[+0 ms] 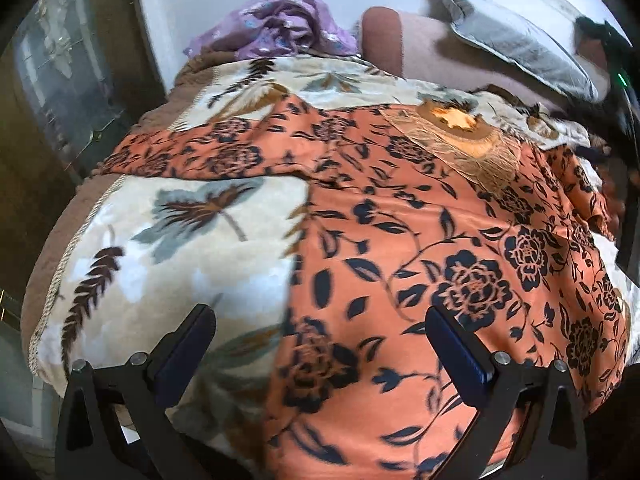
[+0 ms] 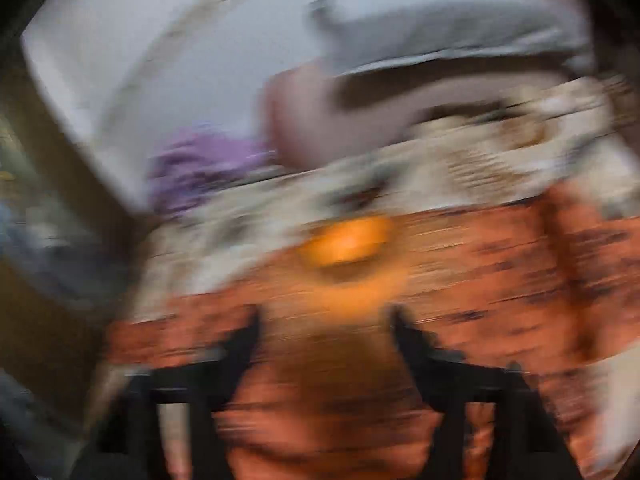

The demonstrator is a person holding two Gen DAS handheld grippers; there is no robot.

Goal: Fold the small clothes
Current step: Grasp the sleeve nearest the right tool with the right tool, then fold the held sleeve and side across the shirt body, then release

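Left wrist view, read from its left edge across: a dim wooden cabinet with a glass front (image 1: 60,80) stands at about nine to ten o'clock. Next comes the cream blanket with brown and grey leaf print (image 1: 160,240), which covers the bed from eight o'clock up to eleven. A crumpled purple cloth (image 1: 280,24) lies at twelve o'clock on the far edge of the bed, against the pale wall. The orange garment with dark flower print (image 1: 420,260) is spread flat on the blanket from the centre out to four o'clock; one sleeve reaches toward ten o'clock, and the embroidered neckline (image 1: 456,132) sits at one o'clock. A grey pillow (image 1: 512,36) lies at one to two o'clock, beyond the garment. The left gripper (image 1: 320,320) hangs at six o'clock with its jaws spread wide and nothing between them, above the garment's hem and the blanket.

Right wrist view is heavily motion-blurred. The right gripper (image 2: 324,320) shows at six o'clock, fingers apart and empty, over the orange garment (image 2: 480,260); the neckline (image 2: 344,244) is a bright patch at the centre.
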